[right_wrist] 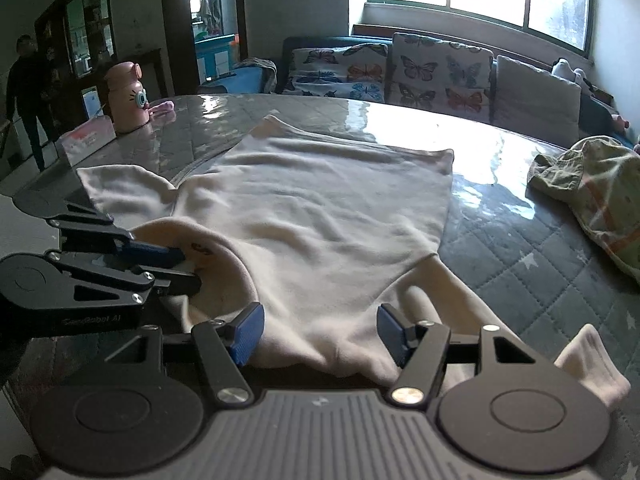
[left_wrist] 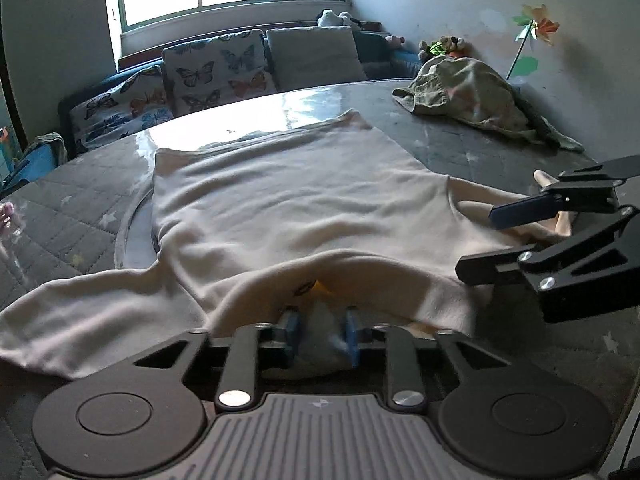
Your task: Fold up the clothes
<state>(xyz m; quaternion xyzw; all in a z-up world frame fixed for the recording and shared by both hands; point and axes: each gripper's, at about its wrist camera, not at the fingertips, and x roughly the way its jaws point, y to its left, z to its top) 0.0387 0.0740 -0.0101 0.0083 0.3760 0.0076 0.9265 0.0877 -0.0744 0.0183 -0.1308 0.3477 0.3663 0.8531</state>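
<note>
A cream long-sleeved shirt (left_wrist: 288,200) lies spread flat on the quilted table cover (left_wrist: 72,216), hem toward the window. At the near edge my left gripper (left_wrist: 322,330) is shut on the raised collar, with cloth bunched between its blue pads. In the right wrist view the same left gripper (right_wrist: 188,270) pinches the collar of the shirt (right_wrist: 320,200) from the left. My right gripper (right_wrist: 320,332) is open, its pads wide apart over the shoulder beside a sleeve (right_wrist: 580,368). From the left wrist view the right gripper (left_wrist: 480,242) hovers at the right, above that sleeve.
A crumpled green garment (left_wrist: 472,96) (right_wrist: 592,188) lies at the table's far right. A pink bottle (right_wrist: 128,96) and a tissue box (right_wrist: 84,140) stand at the far left. Behind the table is a sofa with butterfly cushions (right_wrist: 440,72). A person (right_wrist: 28,92) stands far left.
</note>
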